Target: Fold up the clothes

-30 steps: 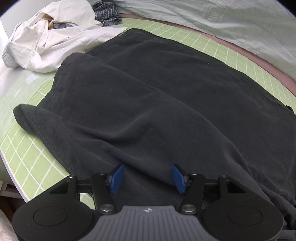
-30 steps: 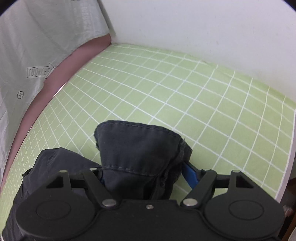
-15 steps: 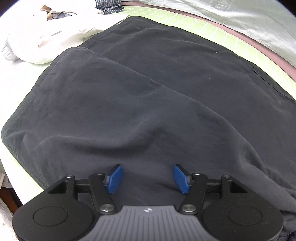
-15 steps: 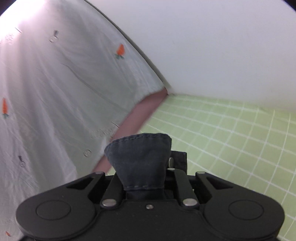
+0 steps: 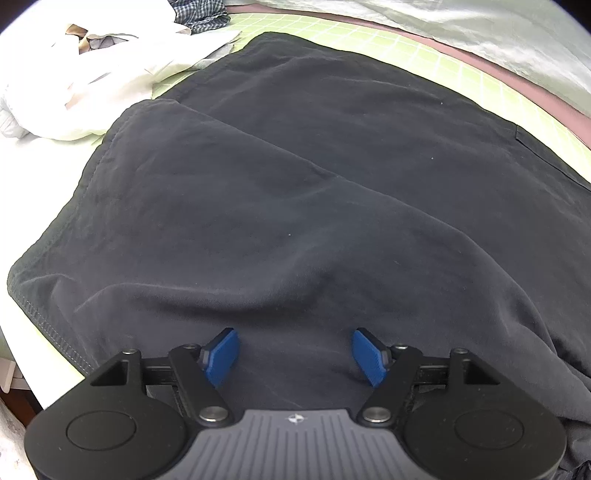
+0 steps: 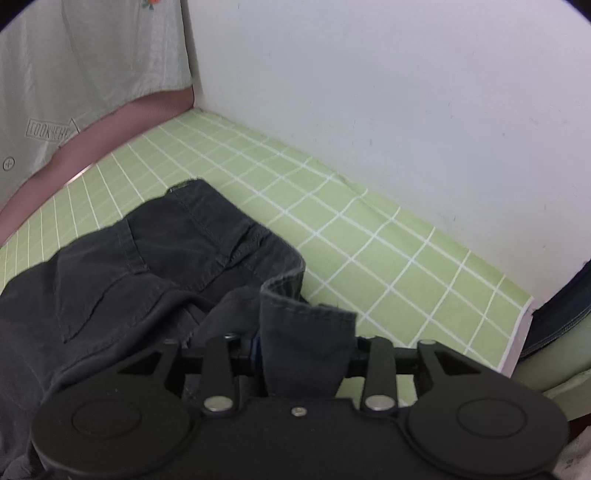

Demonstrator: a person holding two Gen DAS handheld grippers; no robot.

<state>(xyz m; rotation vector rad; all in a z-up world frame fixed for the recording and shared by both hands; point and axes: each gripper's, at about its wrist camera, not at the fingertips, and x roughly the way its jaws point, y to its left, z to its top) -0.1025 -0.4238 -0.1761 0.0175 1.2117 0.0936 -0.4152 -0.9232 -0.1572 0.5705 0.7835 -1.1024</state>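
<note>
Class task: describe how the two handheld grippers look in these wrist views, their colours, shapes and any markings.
The left gripper has a black body with two round discs, a ribbed grey centre plate bearing a small white logo, silver pivot bolts and blue ridged finger pads. The right gripper is all black, with matching discs and bolts.

Green checked tablecloth (image 5: 436, 48) over the table, white grid lines. Dark shorts (image 5: 295, 192) spread flat across it. Beyond the shorts' far left corner, crumpled white garment (image 5: 85, 85), possibly a shirt, and plaid cloth (image 5: 199, 14).
</note>
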